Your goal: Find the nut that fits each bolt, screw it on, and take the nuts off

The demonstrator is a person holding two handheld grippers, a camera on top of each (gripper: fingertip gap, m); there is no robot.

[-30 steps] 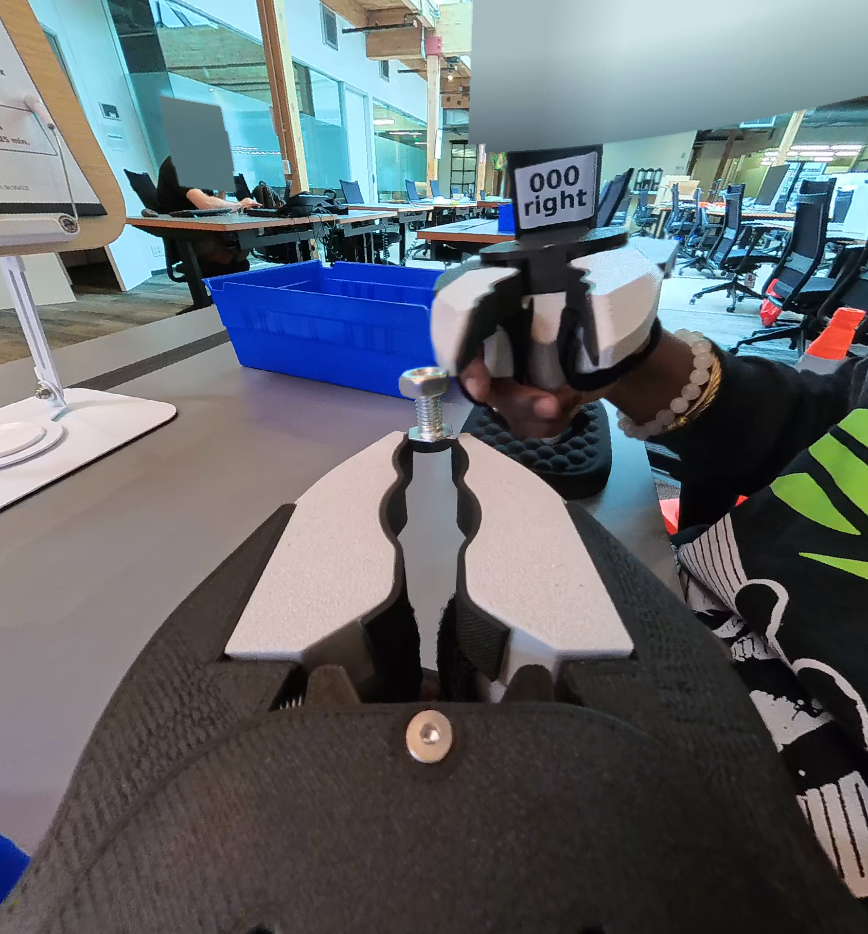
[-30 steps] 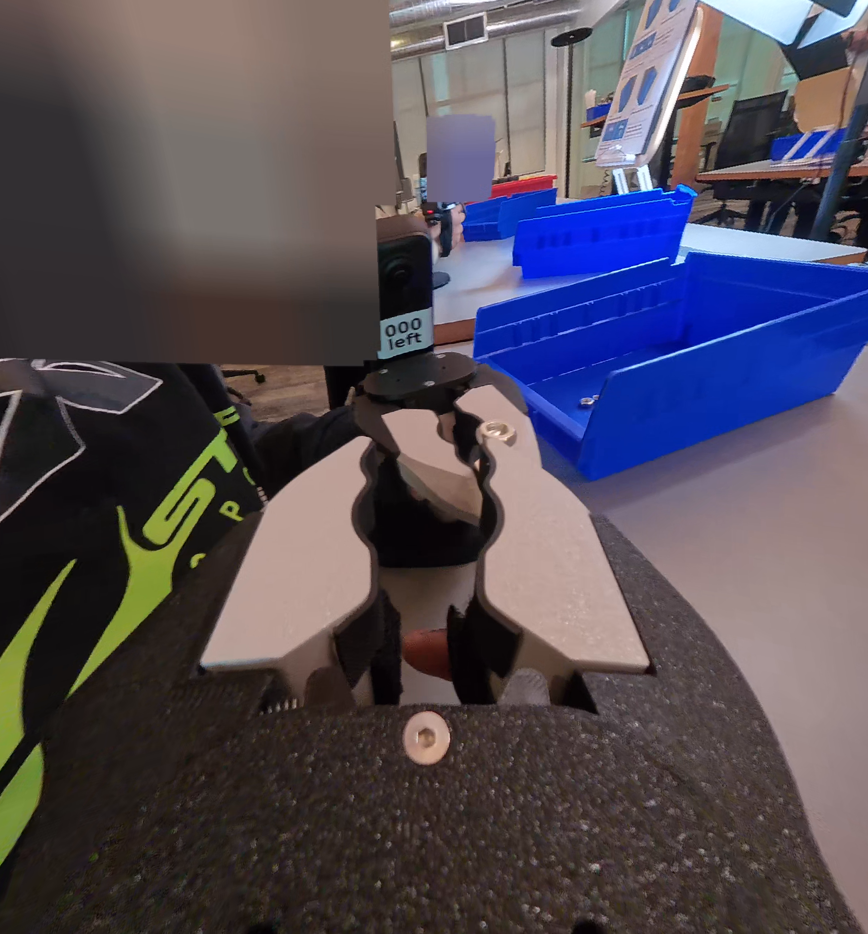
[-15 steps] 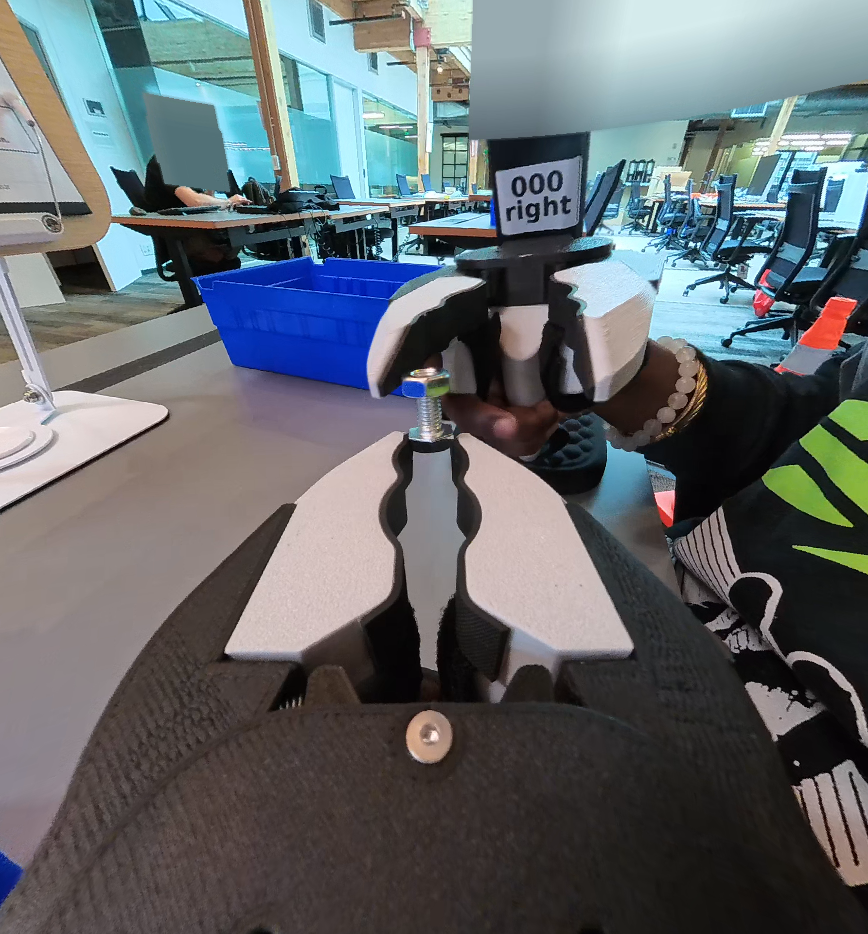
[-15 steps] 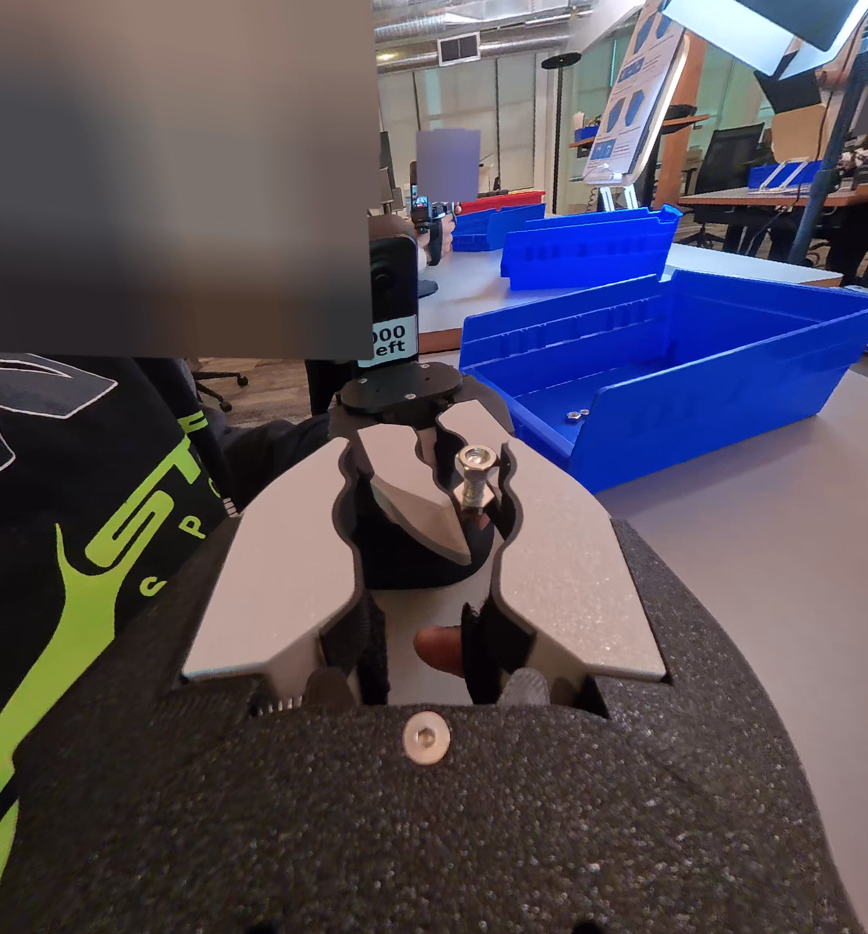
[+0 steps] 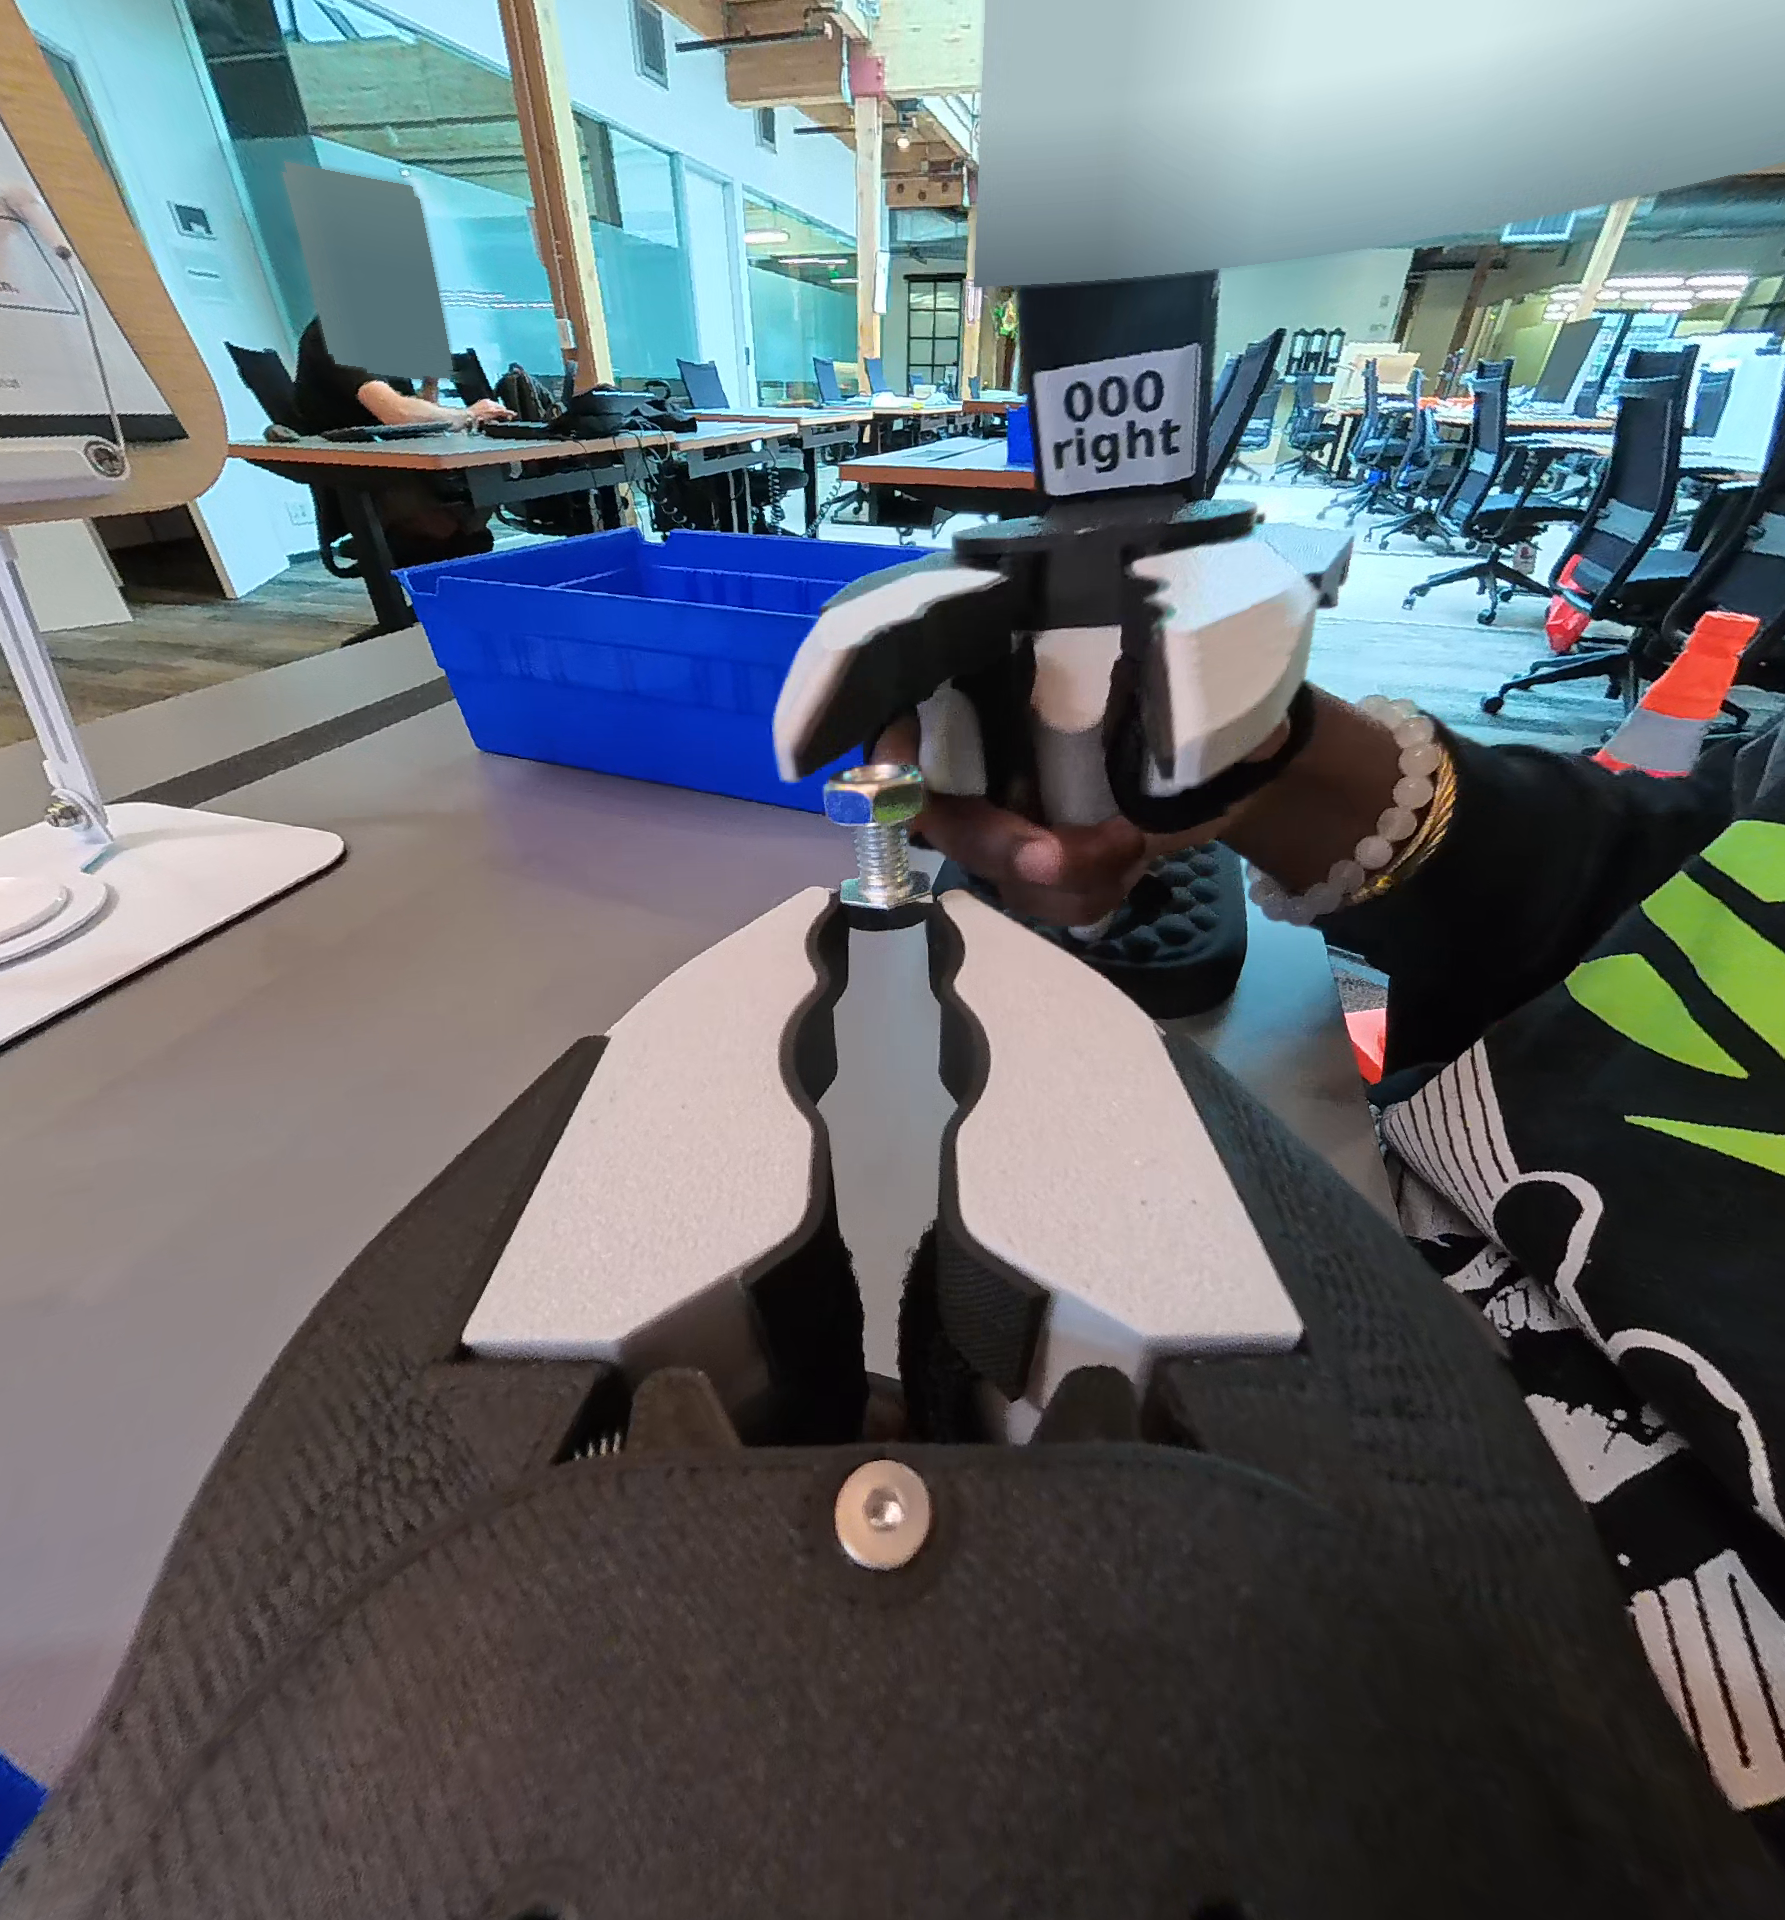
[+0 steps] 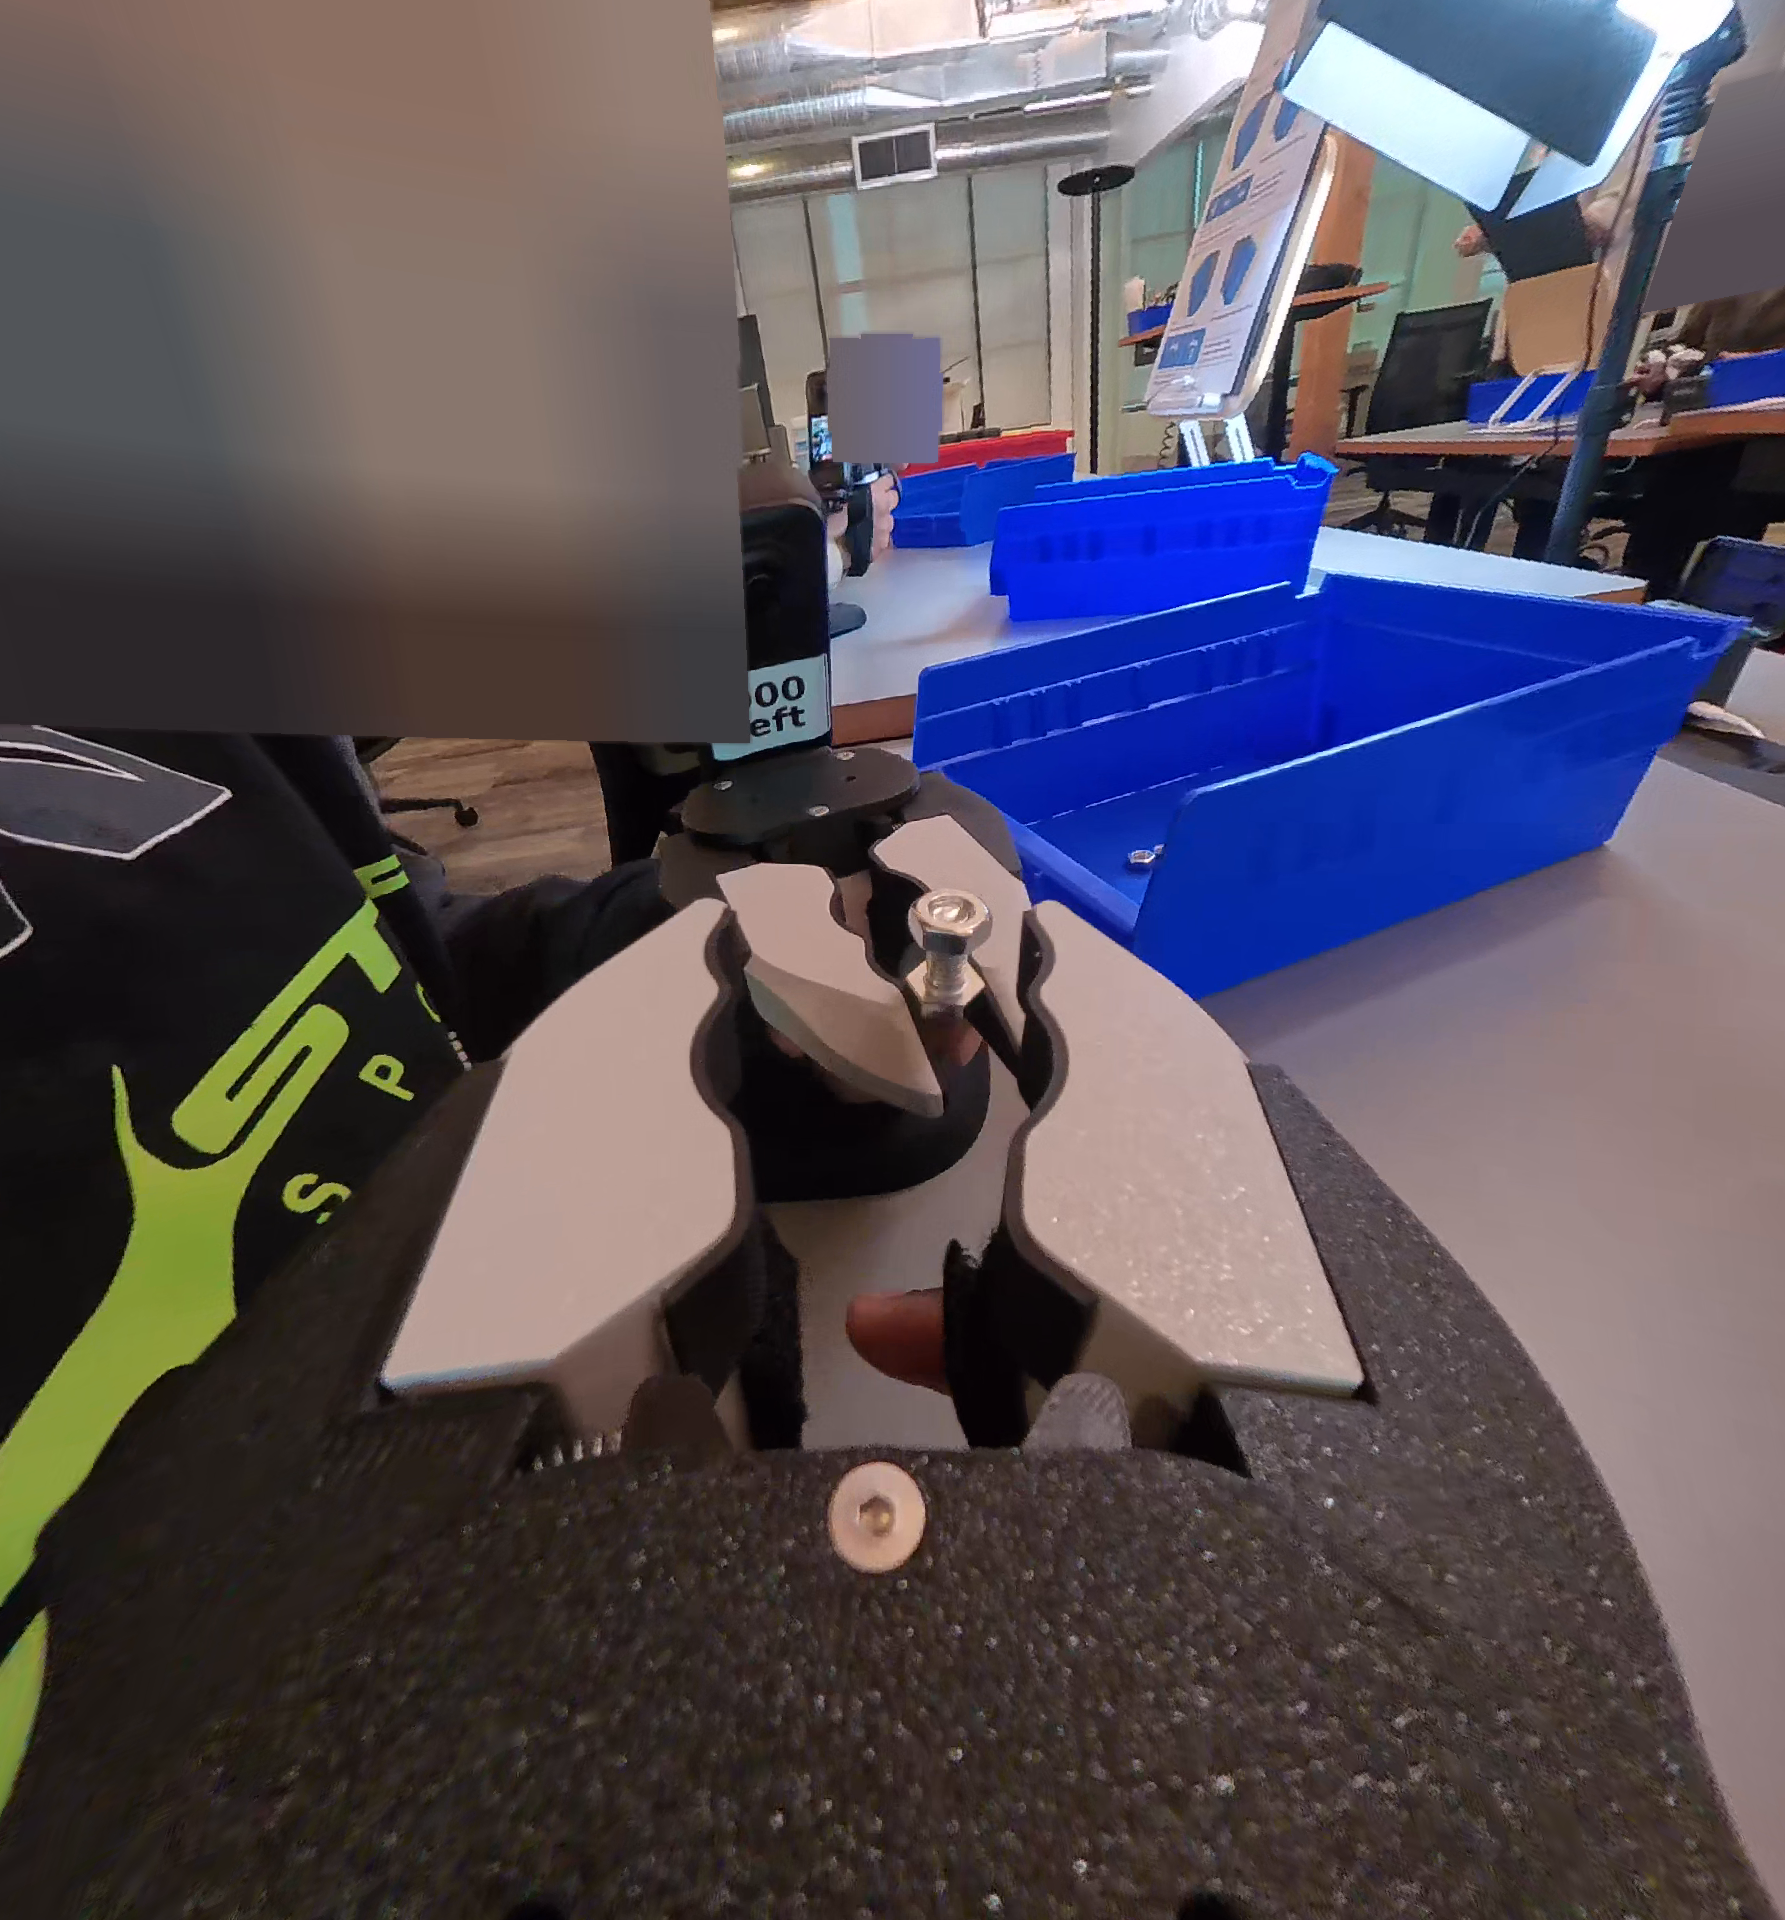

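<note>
A silver bolt point(image 5: 872, 821) stands head up, threaded into a square nut point(image 5: 883, 891). My left gripper point(image 5: 883, 909) is shut on that nut at its fingertips, above the grey table point(image 5: 244, 1039). My right gripper point(image 5: 981, 748) faces it, open, with one fingertip point(image 5: 810, 743) just behind the bolt head. In the right wrist view the bolt point(image 6: 948, 935) and nut point(image 6: 945, 989) sit between the open fingers of my right gripper point(image 6: 880, 930), nearer the right finger. I cannot tell if that finger touches the bolt. The left gripper point(image 6: 929, 1023) shows beyond.
A blue bin point(image 5: 639, 665) stands behind the bolt; it also shows in the right wrist view point(image 6: 1387, 810), holding a loose nut point(image 6: 1140, 856). More blue bins point(image 6: 1158, 540) stand farther back. A white sign stand point(image 5: 88, 894) is at left, a black wrist pad point(image 5: 1179, 935) under the right hand. The grippers are tip to tip, or close to it.
My right gripper has come in to the bolt and opened wider, so the bolt head now lies between its fingers. The left gripper has held the nut still.
</note>
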